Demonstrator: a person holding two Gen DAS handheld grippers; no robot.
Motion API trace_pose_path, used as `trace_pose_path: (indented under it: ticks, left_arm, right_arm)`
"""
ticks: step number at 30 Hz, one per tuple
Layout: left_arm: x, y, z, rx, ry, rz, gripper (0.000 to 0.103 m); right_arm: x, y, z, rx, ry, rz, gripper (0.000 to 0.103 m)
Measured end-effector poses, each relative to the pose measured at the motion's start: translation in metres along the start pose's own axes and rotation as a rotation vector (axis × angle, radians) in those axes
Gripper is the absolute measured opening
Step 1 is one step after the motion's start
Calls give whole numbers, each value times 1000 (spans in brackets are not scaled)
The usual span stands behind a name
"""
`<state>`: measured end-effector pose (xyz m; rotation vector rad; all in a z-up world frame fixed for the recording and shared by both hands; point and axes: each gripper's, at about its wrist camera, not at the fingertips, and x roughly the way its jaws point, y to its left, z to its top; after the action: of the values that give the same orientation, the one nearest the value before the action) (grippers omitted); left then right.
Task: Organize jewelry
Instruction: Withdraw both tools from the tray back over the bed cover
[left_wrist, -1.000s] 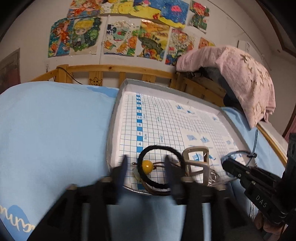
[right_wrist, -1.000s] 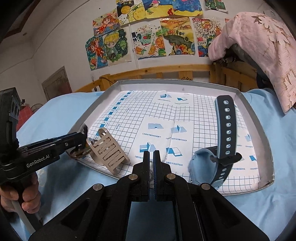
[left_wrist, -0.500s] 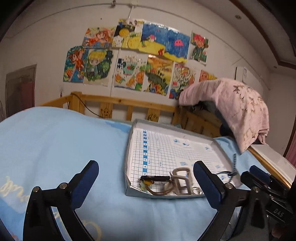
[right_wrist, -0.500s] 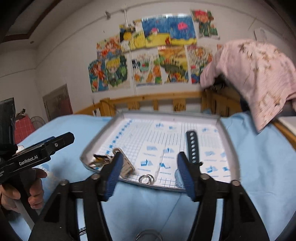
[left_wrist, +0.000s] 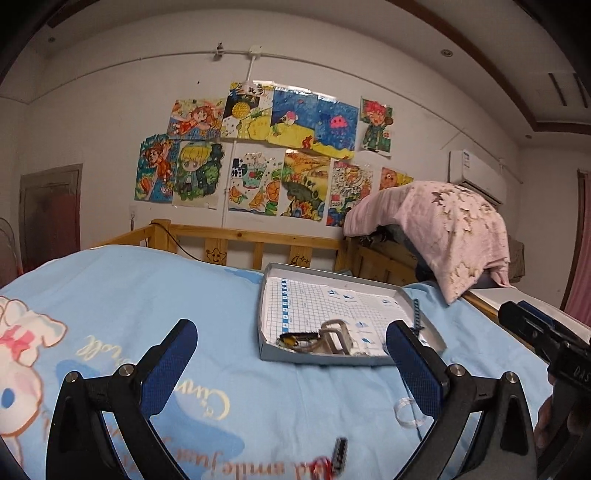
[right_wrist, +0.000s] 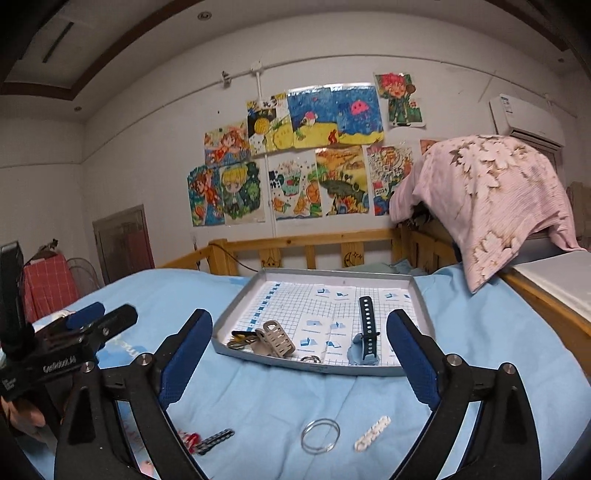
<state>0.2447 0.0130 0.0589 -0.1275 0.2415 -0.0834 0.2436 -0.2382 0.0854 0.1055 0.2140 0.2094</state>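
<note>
the left gripper (left_wrist: 291, 363) stands spread wide with nothing between its blue pads (left_wrist: 168, 373), raised over the light blue bedsheet (left_wrist: 155, 295). the right gripper (right_wrist: 299, 356) is empty too, its jaws opening as it hangs over the same sheet. just ahead of the right fingers a thin wire ring (right_wrist: 320, 435) and a small white clip (right_wrist: 372, 432) lie loose on the sheet, with a narrow black clip (right_wrist: 216, 440) and a red bit to the left. farther out sits the grey tray (right_wrist: 419, 295) lined with grid paper; on it are a beige claw clip (right_wrist: 277, 338), a black hair tie (right_wrist: 242, 334) with a yellow bead, a small ring at the near rim, and a dark watch strap (right_wrist: 366, 325) beside a pale blue piece. behind the bed run a wooden rail (right_wrist: 306, 242), a pink quilt (right_wrist: 495, 199) draped at the right, and a white wall of children's drawings (right_wrist: 306, 155).

a second ago both grippers were low at the tray's near edge, the right one pinched closed and the left half spread around the hair tie; now both have pulled back and risen, and the tray looks far smaller.
</note>
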Motion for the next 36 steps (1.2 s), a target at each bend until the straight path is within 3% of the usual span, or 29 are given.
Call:
trace_pose_path:
  ticks: [6,16,29,36]
  left_arm:
    - [-38,-3,-12,26,2,-12,103]
    - [-86,-5,-50,77,56,-1,103]
    - [-100,-3,-90,85,195,17,103]
    - [-96,-4,-93,81,212,22,103]
  right_arm:
    - [-41,4,-15,-17,7,-2,94]
    - [-85,10,-55,-66,123,5,94]
    - [-105,13,-81,-99,216,9,94]
    - [-100,10,-85,-78,240,1,94]
